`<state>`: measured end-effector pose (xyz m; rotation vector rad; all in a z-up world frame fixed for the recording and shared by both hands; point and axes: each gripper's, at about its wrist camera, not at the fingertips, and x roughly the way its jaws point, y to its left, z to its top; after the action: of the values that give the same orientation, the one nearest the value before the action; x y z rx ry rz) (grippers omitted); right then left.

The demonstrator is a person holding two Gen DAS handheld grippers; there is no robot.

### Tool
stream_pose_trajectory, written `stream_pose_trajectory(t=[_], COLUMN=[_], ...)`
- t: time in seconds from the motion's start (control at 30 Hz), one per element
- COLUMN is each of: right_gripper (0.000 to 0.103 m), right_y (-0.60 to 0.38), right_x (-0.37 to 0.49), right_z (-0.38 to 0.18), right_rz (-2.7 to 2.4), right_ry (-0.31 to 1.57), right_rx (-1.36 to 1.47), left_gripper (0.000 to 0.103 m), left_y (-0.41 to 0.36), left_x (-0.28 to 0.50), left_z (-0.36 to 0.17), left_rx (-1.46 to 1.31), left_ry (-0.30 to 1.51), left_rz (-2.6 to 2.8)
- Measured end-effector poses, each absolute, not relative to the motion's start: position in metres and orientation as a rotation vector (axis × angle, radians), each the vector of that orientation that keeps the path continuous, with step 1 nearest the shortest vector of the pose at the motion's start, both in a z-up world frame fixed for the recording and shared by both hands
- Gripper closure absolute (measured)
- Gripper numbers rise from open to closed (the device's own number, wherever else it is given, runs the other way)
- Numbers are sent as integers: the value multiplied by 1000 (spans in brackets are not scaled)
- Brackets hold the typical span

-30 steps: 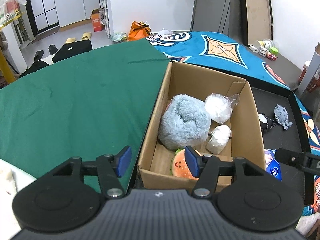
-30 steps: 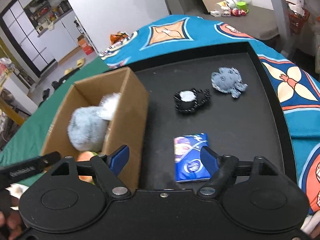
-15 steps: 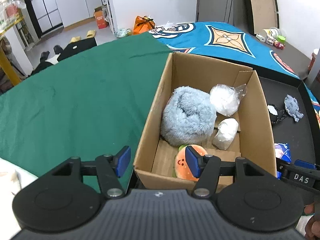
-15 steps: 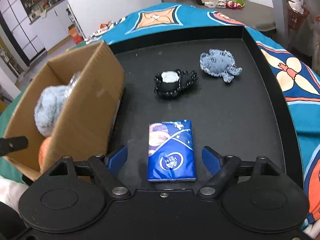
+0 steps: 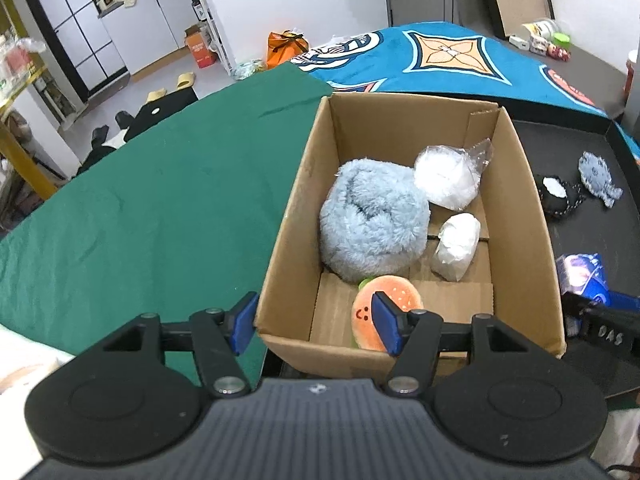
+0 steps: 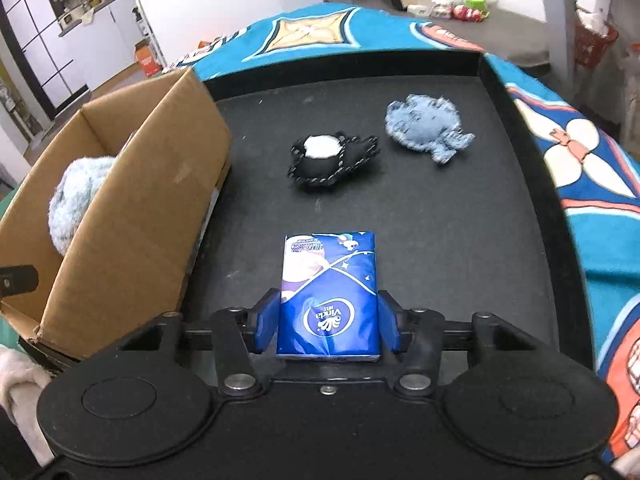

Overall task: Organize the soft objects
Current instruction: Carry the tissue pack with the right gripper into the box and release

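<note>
Your right gripper (image 6: 327, 324) is closing, its pads touching the tissue pack (image 6: 329, 296). Your left gripper (image 5: 314, 322) is released over the corner of the cardboard box (image 5: 288, 240), gripping nothing. The black plush (image 6: 330, 160) lies beyond.

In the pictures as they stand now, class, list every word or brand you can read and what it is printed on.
"Vinda": on the blue tissue pack, seen upside down.
"DAS": on the right gripper.
Smaller print along the tissue pack's far end: too blurred to read.
Orange box on the floor: markings too small to read.
</note>
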<state>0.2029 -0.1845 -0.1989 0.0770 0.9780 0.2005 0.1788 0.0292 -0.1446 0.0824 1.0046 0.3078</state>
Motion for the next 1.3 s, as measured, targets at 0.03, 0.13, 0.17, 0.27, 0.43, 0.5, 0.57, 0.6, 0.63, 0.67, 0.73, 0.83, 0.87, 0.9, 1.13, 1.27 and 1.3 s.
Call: stream_pose_trajectory(t=[0.03, 0.13, 0.17, 0.27, 0.43, 0.5, 0.57, 0.6, 0.63, 0.67, 0.73, 0.83, 0.87, 0.9, 1.13, 1.27, 1.3], right_gripper=[53, 53, 53, 53, 53, 53, 53, 53, 53, 53, 53, 53, 53, 53, 53, 53, 53], right_y=[-185, -186, -187, -188, -187, -187, -186, -186, -186, -185, -185, -184, -184, -183, -177, -170, -168], right_x=[201, 199, 200, 198, 197, 196, 195, 195, 195, 194, 194, 194, 195, 195, 192, 192, 192], right_z=[-197, -190, -190, -188, -186, -182, -179, -177, -175, -173, -167, -158, -154, -151, -125, -110, -106], right_rz=[194, 191, 193, 201, 205, 205, 207, 210, 212, 213, 217, 216, 215, 213, 217, 233, 237], right_ry=[961, 937, 937, 935, 935, 928, 932, 936, 936, 934, 924, 906, 901, 894, 829, 794, 787], right_rx=[64, 53, 61, 68, 63, 62, 75, 84, 86, 86, 86, 85, 87, 86, 79, 67, 65], left_gripper=[42, 40, 40, 38, 38, 38, 38, 38, 38, 38, 38, 38, 38, 38, 38, 38, 38], left_y=[28, 25, 24, 25, 28, 28, 28, 29, 30, 32, 34, 37, 38, 39, 48, 51, 52], left_x=[180, 180, 179, 178, 178, 178, 177, 176, 176, 176, 175, 174, 174, 174, 171, 168, 167], left_z=[-145, -145, -145, -144, -143, -143, -143, -143, -142, -143, -143, -143, -143, -142, -143, -141, -140], left_rx=[90, 96, 97, 81, 60, 63, 62, 57, 50, 39, 24, 8, 2, -4, -50, -71, -75], left_ry=[1008, 1008, 1007, 1007, 1004, 1003, 1001, 1000, 999, 1000, 1001, 996, 994, 993, 980, 962, 959], left_rz=[313, 315, 312, 301, 297, 294, 290, 288, 287, 285, 283, 281, 281, 281, 293, 290, 290])
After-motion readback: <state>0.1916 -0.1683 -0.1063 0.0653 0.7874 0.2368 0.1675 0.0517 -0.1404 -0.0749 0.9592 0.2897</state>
